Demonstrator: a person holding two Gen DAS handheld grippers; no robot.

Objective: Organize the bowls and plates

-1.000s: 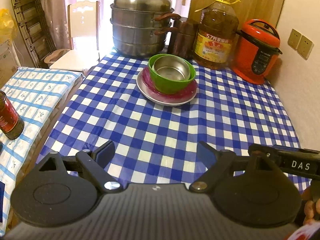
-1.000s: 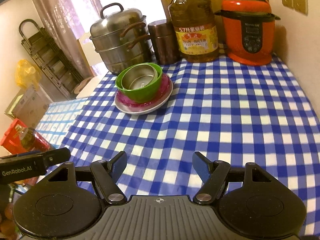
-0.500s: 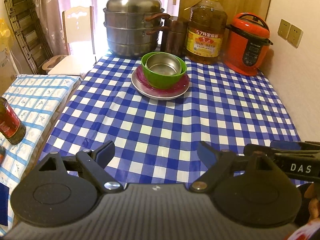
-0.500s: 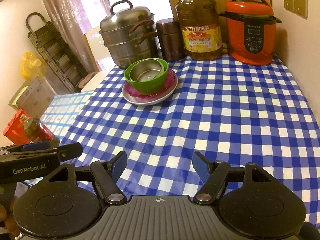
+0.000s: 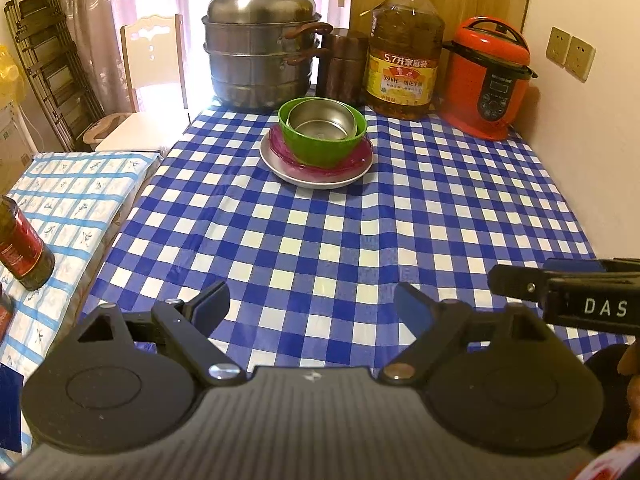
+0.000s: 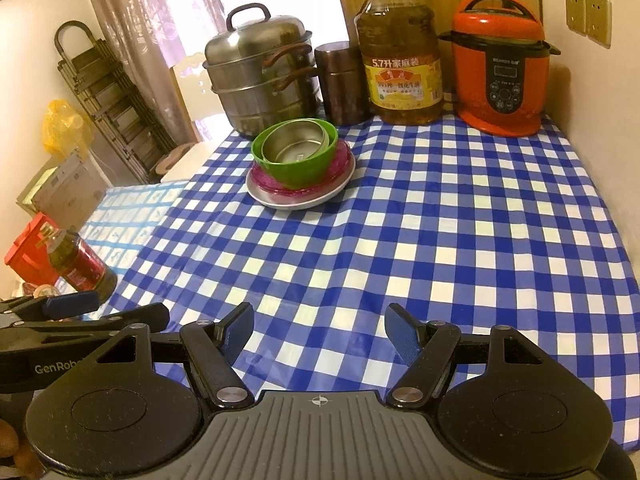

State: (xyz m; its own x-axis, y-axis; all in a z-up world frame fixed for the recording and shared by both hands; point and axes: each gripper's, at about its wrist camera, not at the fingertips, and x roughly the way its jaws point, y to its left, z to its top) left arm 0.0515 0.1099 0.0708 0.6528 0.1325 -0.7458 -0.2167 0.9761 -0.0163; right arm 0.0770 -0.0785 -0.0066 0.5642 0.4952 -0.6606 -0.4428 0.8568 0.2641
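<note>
Both tools (image 5: 312,306) (image 6: 319,332) gape, empty.

Right gripper (image 6: 319,334) agape, steel bowl (image 6: 298,144) nested.

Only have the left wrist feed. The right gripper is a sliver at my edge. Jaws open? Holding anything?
Observer: The right gripper has its jaws wide open with nothing between them, over bare checkered tablecloth.
Operator: Anything past the dark bottle on the side table?
Observer: A red box sits just behind that bottle.
</note>
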